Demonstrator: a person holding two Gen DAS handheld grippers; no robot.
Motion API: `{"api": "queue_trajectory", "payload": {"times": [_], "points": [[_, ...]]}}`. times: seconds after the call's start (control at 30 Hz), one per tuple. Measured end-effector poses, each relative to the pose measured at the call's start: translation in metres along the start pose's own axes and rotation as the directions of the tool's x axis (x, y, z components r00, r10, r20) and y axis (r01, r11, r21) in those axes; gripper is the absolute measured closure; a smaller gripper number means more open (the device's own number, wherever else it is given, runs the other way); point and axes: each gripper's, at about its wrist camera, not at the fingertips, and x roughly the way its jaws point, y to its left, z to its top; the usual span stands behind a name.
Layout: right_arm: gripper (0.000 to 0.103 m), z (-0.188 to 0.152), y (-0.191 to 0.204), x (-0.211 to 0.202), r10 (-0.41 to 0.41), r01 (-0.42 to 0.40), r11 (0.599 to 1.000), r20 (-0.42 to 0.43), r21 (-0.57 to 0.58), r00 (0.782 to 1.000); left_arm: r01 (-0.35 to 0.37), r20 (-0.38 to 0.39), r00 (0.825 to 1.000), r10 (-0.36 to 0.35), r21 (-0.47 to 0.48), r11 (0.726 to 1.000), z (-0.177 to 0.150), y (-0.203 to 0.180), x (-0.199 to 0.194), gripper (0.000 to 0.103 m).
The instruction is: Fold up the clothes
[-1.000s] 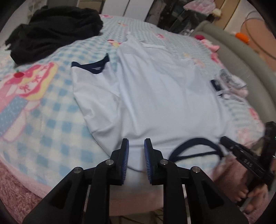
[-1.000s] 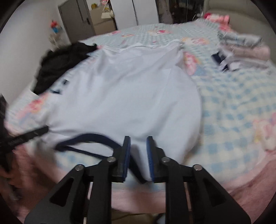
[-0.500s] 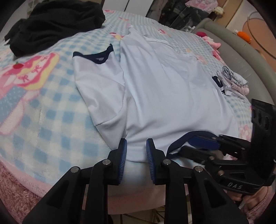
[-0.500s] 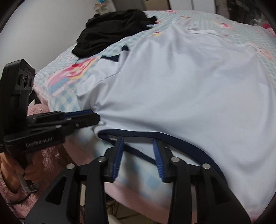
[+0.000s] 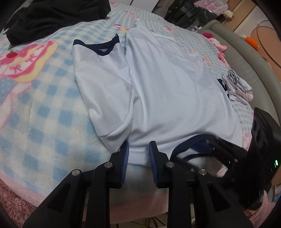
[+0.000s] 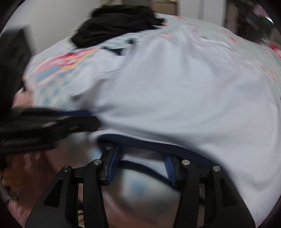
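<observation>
Left wrist view shows your left gripper [image 5: 138, 154] low at the near edge of the bed [image 5: 43, 108], its blue pads a narrow gap apart with the shoulder hem of the pale blue T-shirt [image 5: 168, 87] lying between them; the pads do not visibly press on the cloth. The T-shirt lies flat on the checked blanket, its navy collar [image 5: 193, 140] toward you and its body running away up the bed. One sleeve [image 5: 101, 82] with a navy cuff spreads out to the left of the body. Your right gripper [image 5: 216, 150] shows at the lower right of this view, reaching in at the collar.

From the right wrist view, which is blurred, your right gripper [image 6: 142, 164] has its jaws opening, with the collar band [image 6: 158, 143] crossing just above and between the pads; no squeeze on it is visible. Your left gripper [image 6: 70, 121] appears as a dark smear at the left, beside the shirt's shoulder.

A black heap of clothing [image 5: 52, 15] sits at the far left of the bed, well apart from the shirt, and a small pile of folded items [image 5: 237, 87] lies near the right edge.
</observation>
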Motion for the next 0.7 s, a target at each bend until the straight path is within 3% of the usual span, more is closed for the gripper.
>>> {"api": "queue_trajectory", "payload": {"times": [0.1,0.23,0.4,0.53,0.7], "points": [[0.054,-0.002,0.012,-0.002,0.067,-0.067,0.996,0.007,-0.051,0.998,0.006,-0.004,1.000,-0.006,-0.002,1.000,0.000,0.000,0.001,0.077],[0.058,-0.007,-0.003,-0.010,0.182,-0.183,0.983,0.012,0.017,0.983,0.038,-0.012,0.999,-0.038,-0.022,0.999,0.000,0.009,-0.001,0.077],[0.058,-0.023,0.000,-0.016,0.237,-0.237,0.971,-0.004,0.025,0.971,0.056,-0.021,0.998,-0.058,-0.055,0.997,-0.001,0.011,0.002,0.077],[0.058,-0.023,-0.005,-0.034,0.162,-0.165,0.984,0.055,0.064,0.985,0.041,0.007,0.999,-0.041,-0.022,0.999,-0.004,0.002,-0.004,0.075],[0.057,-0.019,-0.012,-0.060,0.022,-0.042,0.992,0.170,0.115,0.985,0.055,0.095,0.993,-0.066,0.114,0.992,-0.006,-0.023,-0.022,0.075]]}}
